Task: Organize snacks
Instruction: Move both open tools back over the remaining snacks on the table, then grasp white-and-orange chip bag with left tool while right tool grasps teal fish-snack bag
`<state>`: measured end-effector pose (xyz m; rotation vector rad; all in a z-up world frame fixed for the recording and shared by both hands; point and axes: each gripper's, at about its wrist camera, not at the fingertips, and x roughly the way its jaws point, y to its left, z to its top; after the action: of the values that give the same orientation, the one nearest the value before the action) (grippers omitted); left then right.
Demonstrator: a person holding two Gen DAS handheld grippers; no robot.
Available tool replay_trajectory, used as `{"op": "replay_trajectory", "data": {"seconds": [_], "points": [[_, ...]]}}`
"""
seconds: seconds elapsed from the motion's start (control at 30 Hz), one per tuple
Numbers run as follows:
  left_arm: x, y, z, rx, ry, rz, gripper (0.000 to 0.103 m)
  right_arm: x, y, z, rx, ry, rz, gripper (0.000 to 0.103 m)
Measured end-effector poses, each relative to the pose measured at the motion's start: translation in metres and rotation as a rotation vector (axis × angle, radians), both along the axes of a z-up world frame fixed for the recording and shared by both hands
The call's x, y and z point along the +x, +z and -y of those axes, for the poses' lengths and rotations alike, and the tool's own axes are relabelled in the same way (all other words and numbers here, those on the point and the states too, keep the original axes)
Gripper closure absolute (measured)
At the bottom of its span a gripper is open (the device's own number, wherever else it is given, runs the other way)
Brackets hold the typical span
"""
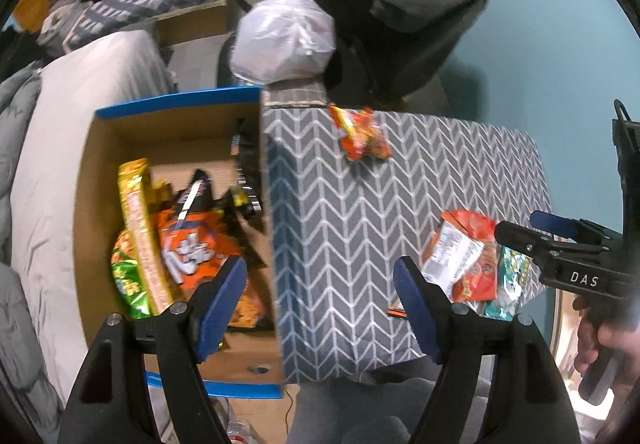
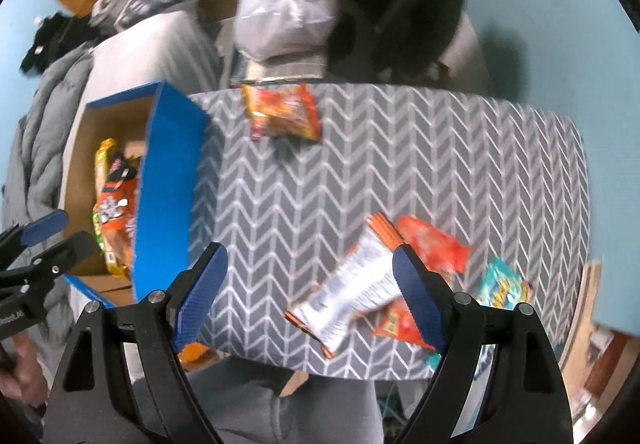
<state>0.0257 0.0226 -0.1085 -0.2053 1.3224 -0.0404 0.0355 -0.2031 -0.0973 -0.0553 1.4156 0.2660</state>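
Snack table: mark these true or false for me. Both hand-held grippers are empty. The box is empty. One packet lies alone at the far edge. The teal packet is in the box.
1. True: left hand-held gripper and right hand-held gripper are open, holding nothing.
2. False: the box already holds packets.
3. True: an orange packet lies alone at the far edge.
4. False: the teal packet lies on the table among the near pile.

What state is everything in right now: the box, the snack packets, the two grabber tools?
Box: open, holding several snack bags.
Far packet: lying alone on the patterned top.
Near packets: loose pile on the top, not gripped.
Left gripper: fingers apart, empty.
Right gripper: fingers apart, empty, above the near packets.
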Motion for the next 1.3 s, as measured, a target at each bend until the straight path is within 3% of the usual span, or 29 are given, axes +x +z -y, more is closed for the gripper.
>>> {"op": "replay_trajectory", "data": {"seconds": [0.43, 0.87, 1.3], "points": [[0.022, -0.015, 0.084, -0.008, -0.210, -0.040, 0.022, -0.021, -0.016, 0.114, -0.023, -0.226, -0.045, 0.017], [0.032, -0.065, 0.142, -0.053, -0.279, -0.151, 0.022, -0.040, -0.083, 0.215, -0.064, -0.418, -0.146, 0.017], [0.034, -0.108, 0.187, -0.048, -0.336, -0.190, 0.022, -0.047, -0.140, 0.248, -0.018, -0.516, -0.230, 0.017]]}}
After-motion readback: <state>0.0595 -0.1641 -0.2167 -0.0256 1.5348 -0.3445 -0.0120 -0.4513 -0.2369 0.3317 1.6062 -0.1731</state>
